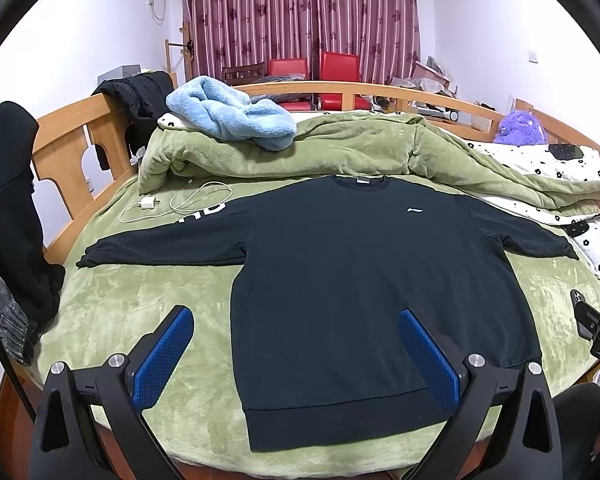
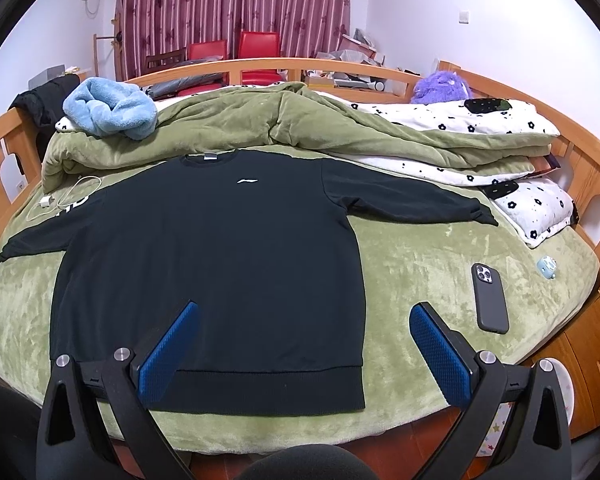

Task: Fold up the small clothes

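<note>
Both wrist views are looking forward from the near edge of the bed (image 1: 140, 300), low and close, facing the curtain (image 1: 300, 16). The left view is sitting further left, taking in the headboard (image 1: 72, 152). The right view is sitting further right, catching the phone (image 2: 489, 298). Both are sharing the sweater (image 1: 340, 264), quilt (image 2: 220, 128) and chairs (image 2: 232, 50).

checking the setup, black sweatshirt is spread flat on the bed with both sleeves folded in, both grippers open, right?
Not quite. The sweatshirt lies flat on the bed, but both sleeves are spread out to the sides, as the right wrist view shows. Left gripper and right gripper are open.
</note>
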{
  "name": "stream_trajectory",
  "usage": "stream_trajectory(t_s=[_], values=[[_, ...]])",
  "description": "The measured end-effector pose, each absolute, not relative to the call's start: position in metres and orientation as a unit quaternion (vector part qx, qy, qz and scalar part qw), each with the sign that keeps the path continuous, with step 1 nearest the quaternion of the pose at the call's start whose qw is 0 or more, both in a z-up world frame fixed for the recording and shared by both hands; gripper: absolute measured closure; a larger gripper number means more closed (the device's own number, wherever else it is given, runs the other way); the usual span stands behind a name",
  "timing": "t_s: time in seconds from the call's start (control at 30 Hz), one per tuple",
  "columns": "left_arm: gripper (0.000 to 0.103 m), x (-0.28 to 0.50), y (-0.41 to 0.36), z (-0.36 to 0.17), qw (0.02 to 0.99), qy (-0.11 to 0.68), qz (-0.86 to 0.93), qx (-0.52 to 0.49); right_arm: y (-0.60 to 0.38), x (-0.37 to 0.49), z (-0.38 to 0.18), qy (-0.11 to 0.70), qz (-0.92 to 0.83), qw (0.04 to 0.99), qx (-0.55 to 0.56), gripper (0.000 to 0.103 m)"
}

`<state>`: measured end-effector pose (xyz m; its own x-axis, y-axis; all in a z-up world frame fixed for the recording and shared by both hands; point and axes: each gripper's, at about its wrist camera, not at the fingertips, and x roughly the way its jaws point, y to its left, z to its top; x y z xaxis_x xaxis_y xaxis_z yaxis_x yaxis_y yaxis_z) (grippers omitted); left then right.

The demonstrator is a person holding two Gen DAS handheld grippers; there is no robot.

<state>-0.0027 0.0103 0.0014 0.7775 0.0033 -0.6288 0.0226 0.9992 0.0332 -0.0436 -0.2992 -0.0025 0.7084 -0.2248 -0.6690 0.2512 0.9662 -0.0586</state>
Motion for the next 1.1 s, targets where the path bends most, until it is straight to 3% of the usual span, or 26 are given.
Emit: stream_trajectory(t_s=[1.1], values=[[0.000,-0.008,0.022,0.001,0.944,0.331,-0.006,0.009,-0.297,-0.042,-0.002,0.361,-0.127,0.924,0.018,0.000]])
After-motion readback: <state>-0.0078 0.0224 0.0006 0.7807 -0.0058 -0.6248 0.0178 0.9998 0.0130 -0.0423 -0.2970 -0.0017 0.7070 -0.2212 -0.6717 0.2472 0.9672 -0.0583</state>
